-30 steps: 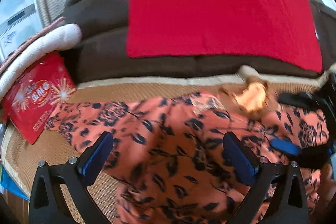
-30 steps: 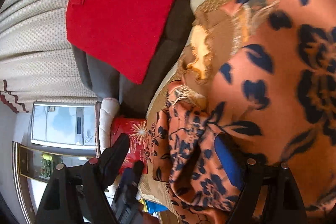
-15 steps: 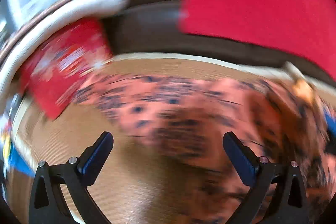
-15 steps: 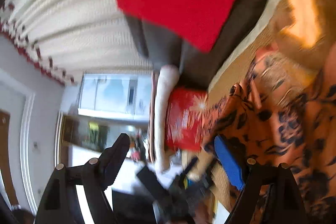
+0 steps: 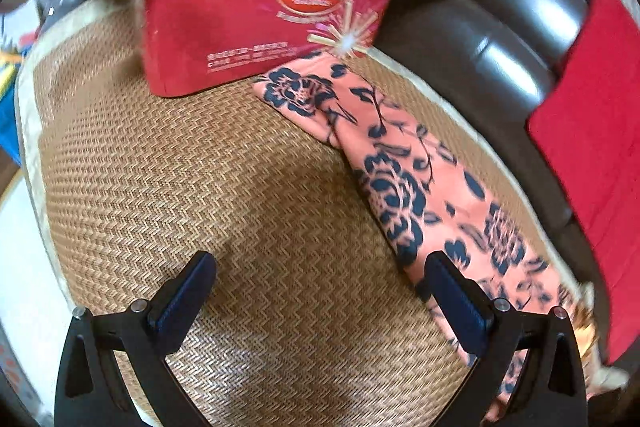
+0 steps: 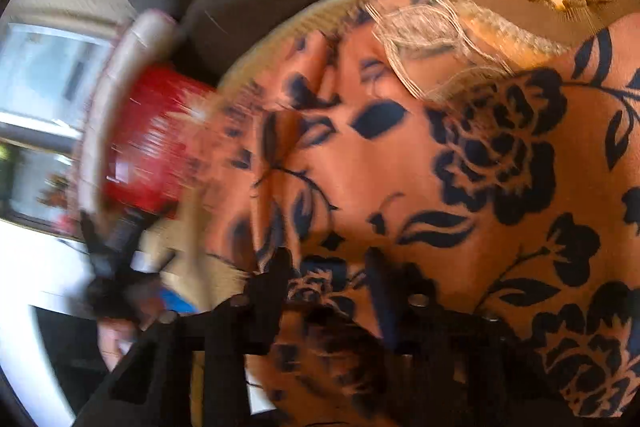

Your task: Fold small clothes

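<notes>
Your left tongs (image 5: 320, 291) gape over bare woven mat (image 5: 240, 207); right tongs (image 6: 328, 291) are closing around the orange, navy-flowered fabric garment (image 6: 460, 167).

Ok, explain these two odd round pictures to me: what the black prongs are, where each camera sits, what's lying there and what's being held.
No robot here: a person carries a hand-held two-finger tool in each hand, and each tool has a wide-angle camera looking out along its fingers. The black prongs at the bottom of each picture are those fingers.

The left wrist view shows the left tool, wide open and empty, over a woven rattan mat on a dark sofa. On the mat lies an orange garment with dark blue flowers, and behind it stands a red gift bag. A red cloth hangs on the sofa back.

The right wrist view is blurred by motion. The right tool is closing, with a fold of the same floral garment between its fingers; whether it is pinched yet I cannot tell.
</notes>
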